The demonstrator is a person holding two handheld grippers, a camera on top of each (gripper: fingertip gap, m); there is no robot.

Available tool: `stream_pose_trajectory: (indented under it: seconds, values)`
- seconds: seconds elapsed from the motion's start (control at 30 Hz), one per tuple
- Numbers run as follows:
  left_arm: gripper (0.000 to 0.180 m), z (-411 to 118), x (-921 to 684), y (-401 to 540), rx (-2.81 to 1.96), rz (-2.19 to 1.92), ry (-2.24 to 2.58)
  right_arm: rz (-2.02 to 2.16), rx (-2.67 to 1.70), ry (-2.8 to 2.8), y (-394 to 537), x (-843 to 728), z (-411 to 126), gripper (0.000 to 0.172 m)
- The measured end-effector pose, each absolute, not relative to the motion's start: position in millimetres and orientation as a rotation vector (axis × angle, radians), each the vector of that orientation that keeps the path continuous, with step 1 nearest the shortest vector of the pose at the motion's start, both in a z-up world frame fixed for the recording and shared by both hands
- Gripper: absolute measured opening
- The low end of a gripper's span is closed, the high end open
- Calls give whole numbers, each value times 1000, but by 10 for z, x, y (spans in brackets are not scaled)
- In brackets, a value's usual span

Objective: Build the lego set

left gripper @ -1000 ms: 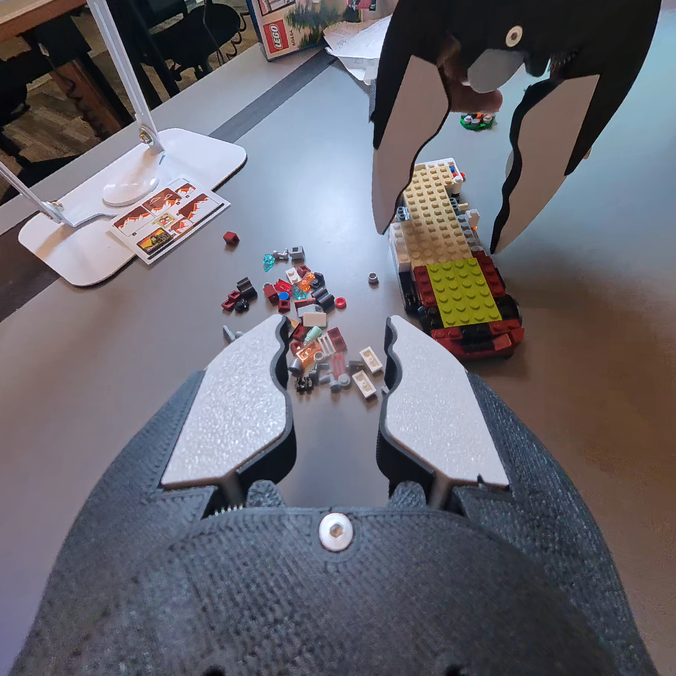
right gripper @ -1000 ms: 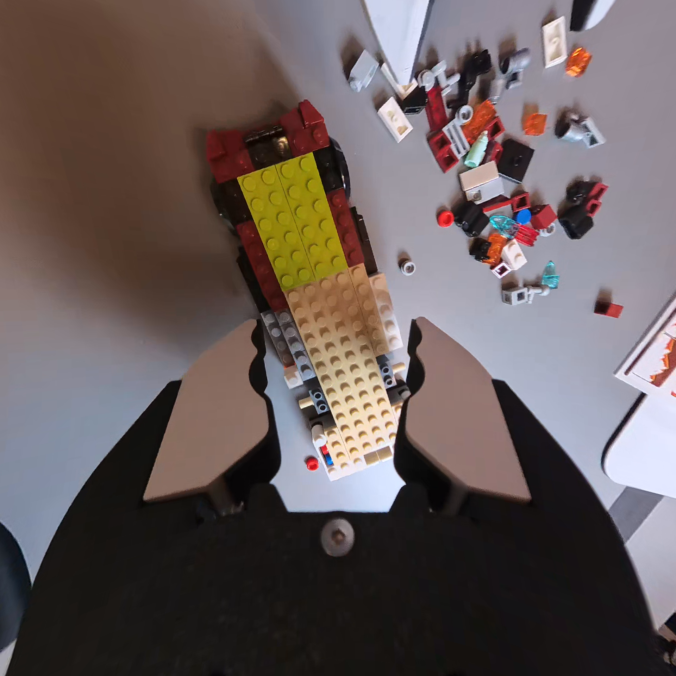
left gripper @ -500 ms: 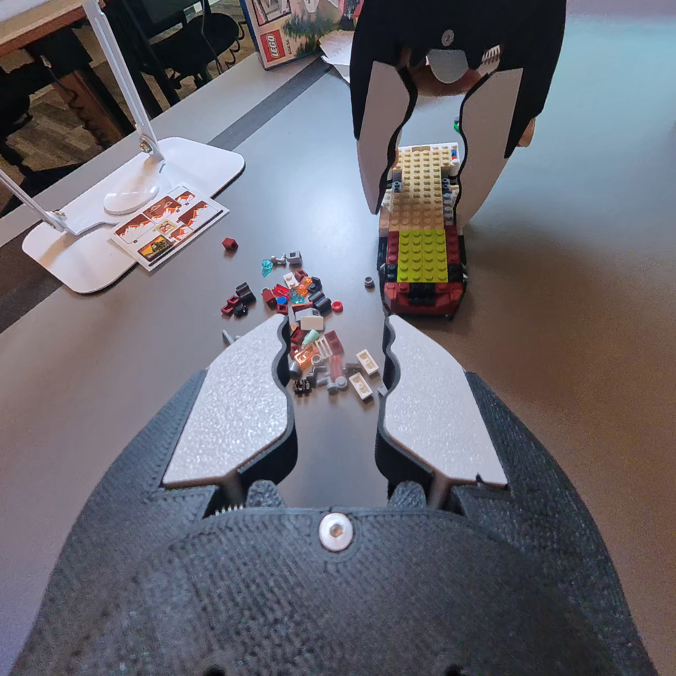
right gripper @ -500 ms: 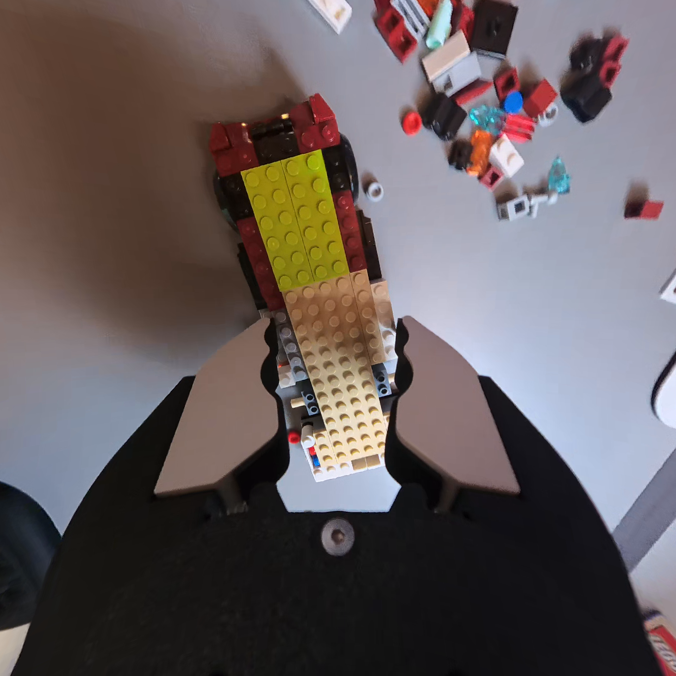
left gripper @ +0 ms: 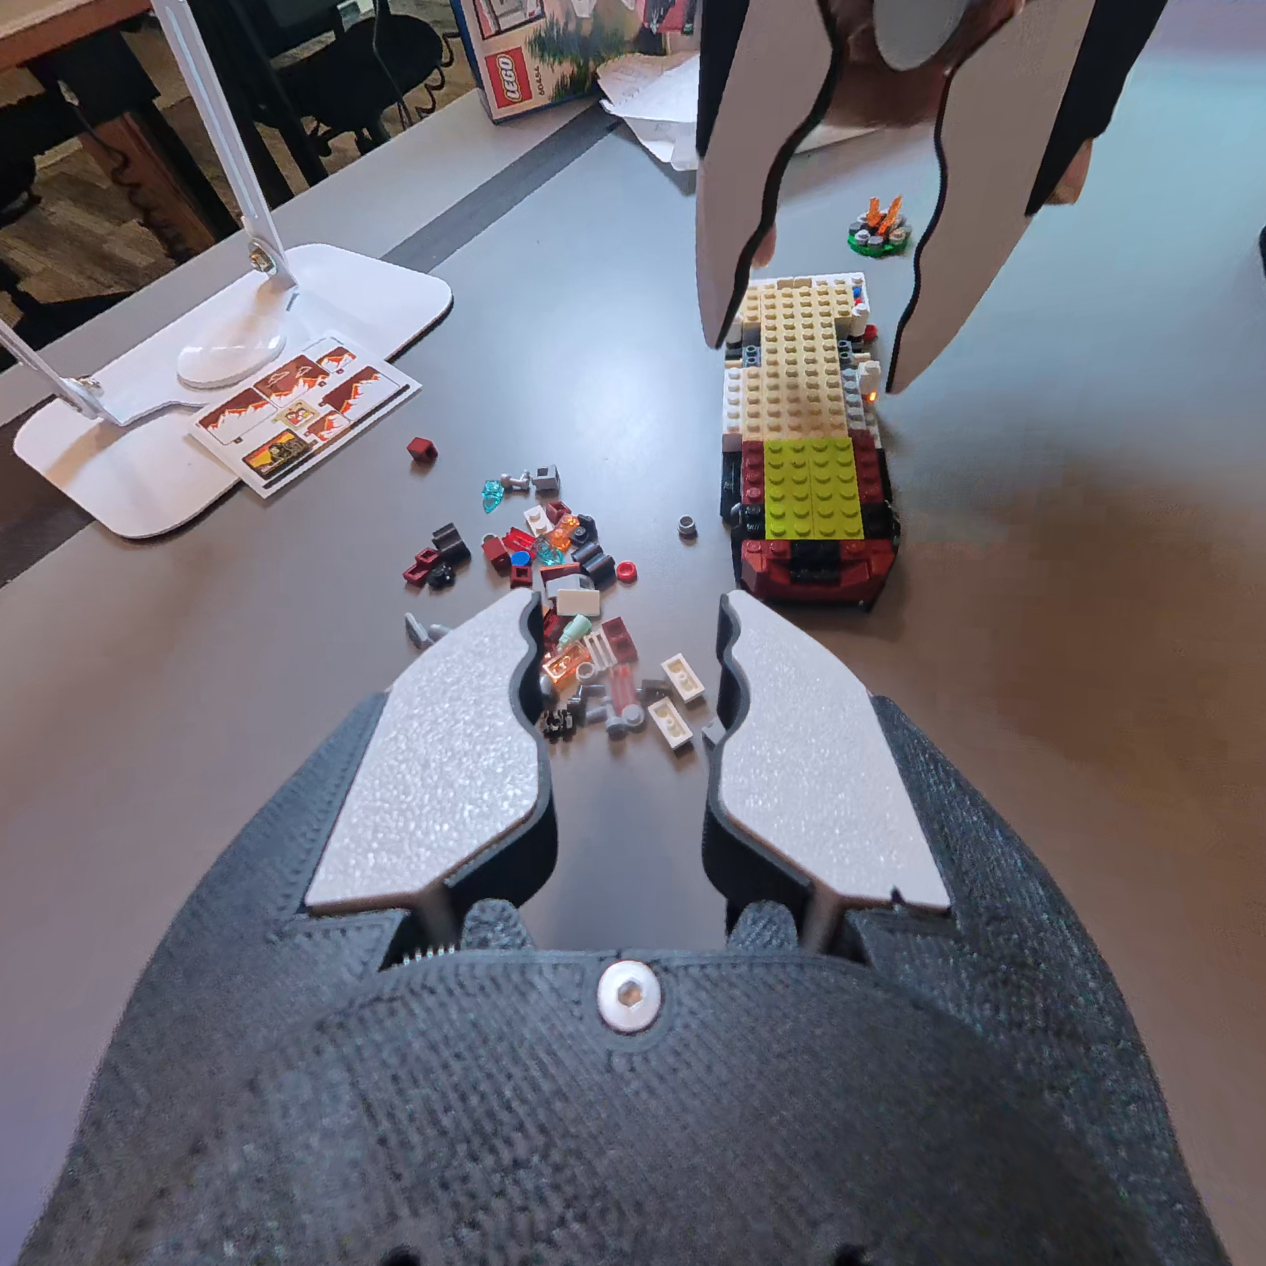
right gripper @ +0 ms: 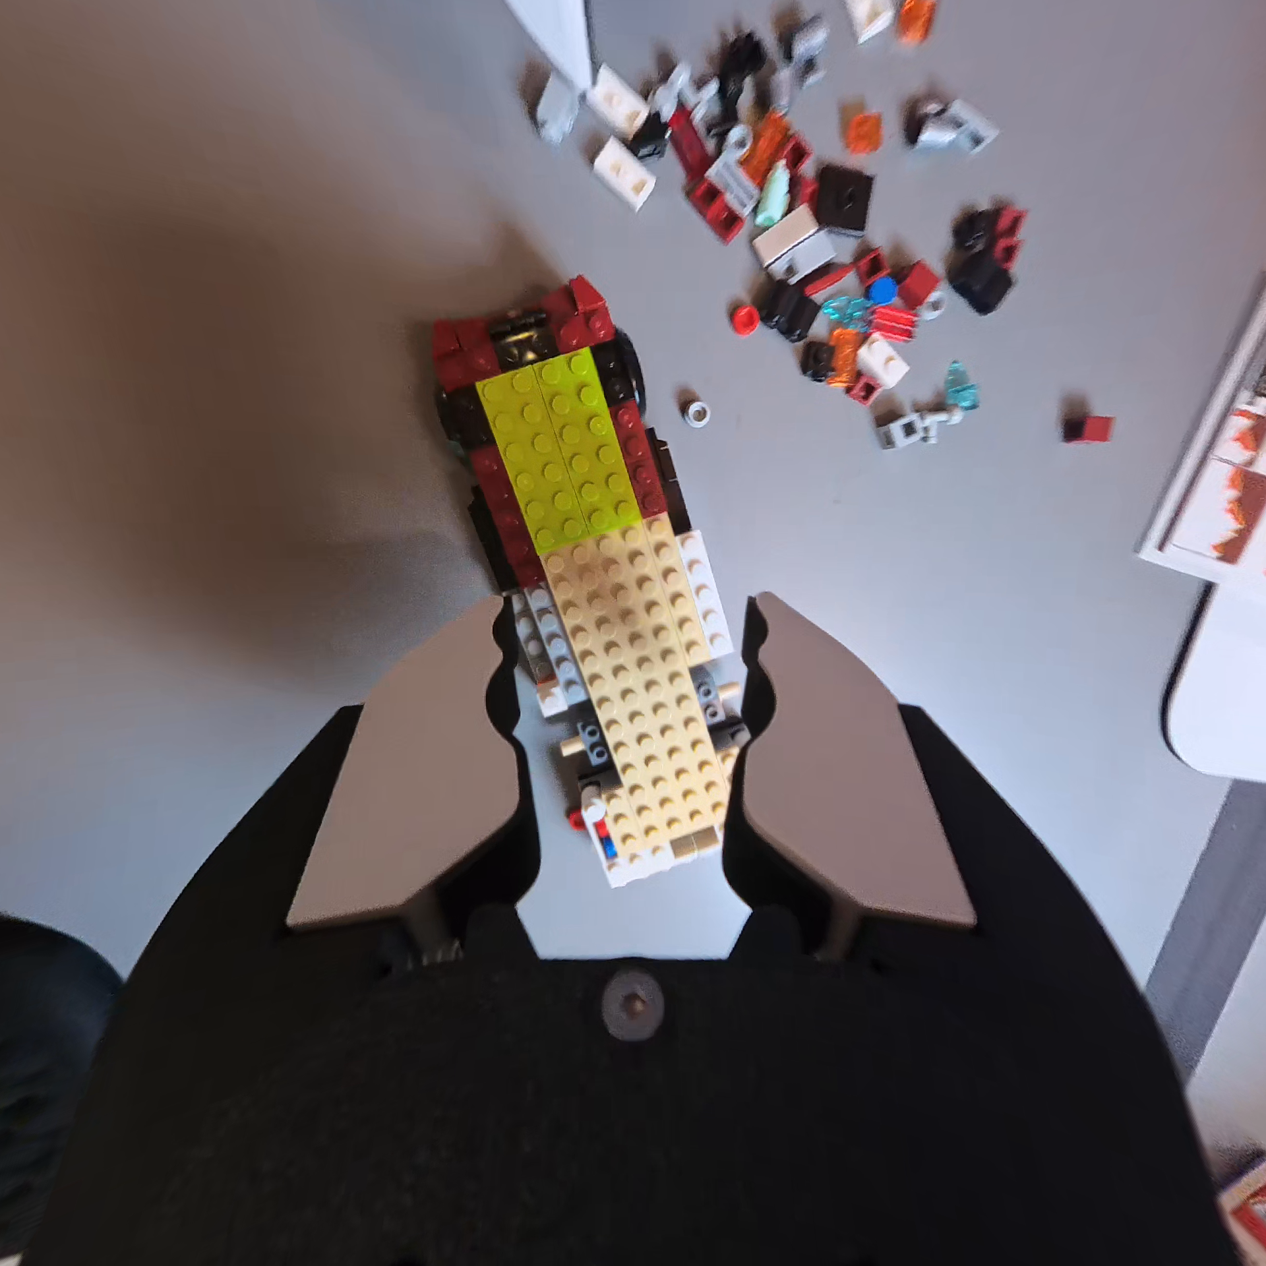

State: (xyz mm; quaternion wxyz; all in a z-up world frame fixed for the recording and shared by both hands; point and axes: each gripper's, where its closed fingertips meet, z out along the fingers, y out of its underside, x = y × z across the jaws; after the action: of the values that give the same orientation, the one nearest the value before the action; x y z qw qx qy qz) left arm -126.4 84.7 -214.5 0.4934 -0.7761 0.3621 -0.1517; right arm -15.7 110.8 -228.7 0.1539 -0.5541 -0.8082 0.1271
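Two grippers over grey worktop (left gripper: 1027, 685): left gripper (left gripper: 627, 610), part-open and empty, above scattered pile of small red, black, white and orange plastic bricks (left gripper: 582, 616); right gripper (right gripper: 627, 603), wide and empty, astride tan-studded end of long brick-built vehicle with lime and dark-red front (right gripper: 603, 582), fingers clear of both flanks. Nearby: white lamp base (left gripper: 205, 383), printed sticker sheet (left gripper: 301, 411), small round green brick campfire (left gripper: 879, 229).

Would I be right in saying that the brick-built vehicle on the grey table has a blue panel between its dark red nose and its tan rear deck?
Not quite: the panel on the brick-built vehicle is lime green, not blue, as the right wrist view shows. It does sit between the dark red nose and the tan rear deck, on the grey table.
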Motion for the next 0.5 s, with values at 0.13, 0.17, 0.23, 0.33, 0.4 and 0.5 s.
stream_pose_trajectory:
  seconds: [0.13,0.17,0.23,0.33,0.4,0.5]
  values:
    - [50,-2143,-1197,803,-1875,-420,897,312,-1683,-2195,1257,210,-2164,65]
    - [50,-2149,-1169,783,-1874,-435,908,280,-1727,-2177,1302,351,-2191,65]
    - [52,-2164,-1099,735,-1869,-466,937,244,-1821,-2149,1352,618,-2284,66]
    - [52,-2207,-975,669,-1865,-489,994,212,-1897,-2108,1399,862,-2437,65]
    - [53,-2259,-873,661,-1874,-489,1040,225,-1914,-2093,1408,897,-2506,63]
    - [55,-2357,-747,688,-1899,-455,1125,244,-1912,-2098,1420,847,-2553,61]
